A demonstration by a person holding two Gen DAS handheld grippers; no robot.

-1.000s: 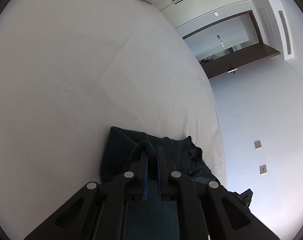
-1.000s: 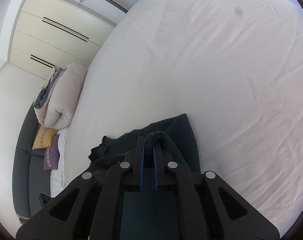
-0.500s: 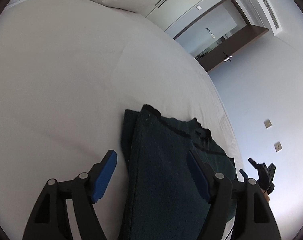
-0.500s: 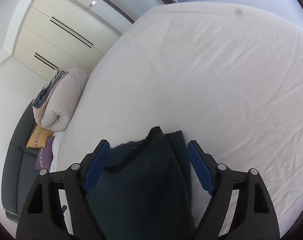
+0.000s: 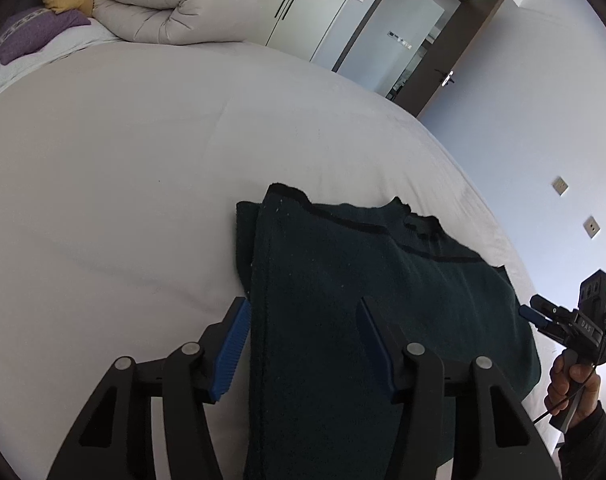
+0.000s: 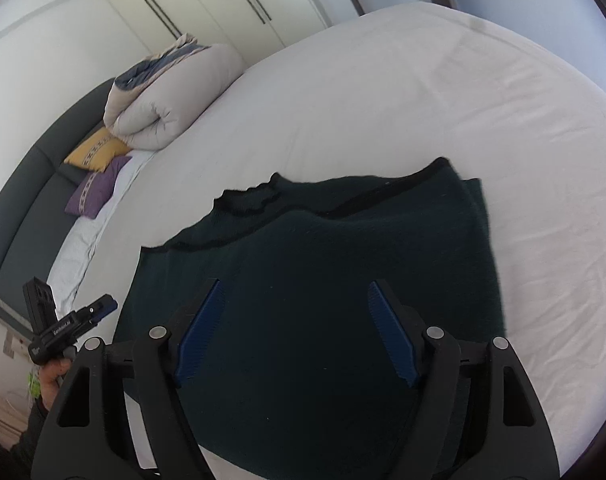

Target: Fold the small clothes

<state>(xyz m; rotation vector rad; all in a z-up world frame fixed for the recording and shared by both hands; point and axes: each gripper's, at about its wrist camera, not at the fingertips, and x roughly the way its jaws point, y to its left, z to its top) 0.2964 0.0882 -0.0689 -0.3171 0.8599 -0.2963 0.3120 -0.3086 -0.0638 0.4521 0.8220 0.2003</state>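
Dark green garment [image 5: 375, 292], folded double with a black-trimmed edge on top, flat on the white bed sheet [image 5: 123, 184]. Above the garment, left gripper [image 5: 303, 340] spread wide, nothing held. Above the garment too, right gripper [image 6: 295, 332] equally wide apart, empty. Far across the sheet from the garment, rolled beige duvet [image 6: 171, 92], yellow pillow [image 6: 95, 152] and purple pillow [image 6: 95, 188].

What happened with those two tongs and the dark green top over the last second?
Both tongs, left and right, were pinching the dark green top a second ago. They have since opened, let it go and pulled back. The top now lies folded on the white bed. The rolled duvet and cushions have not moved.
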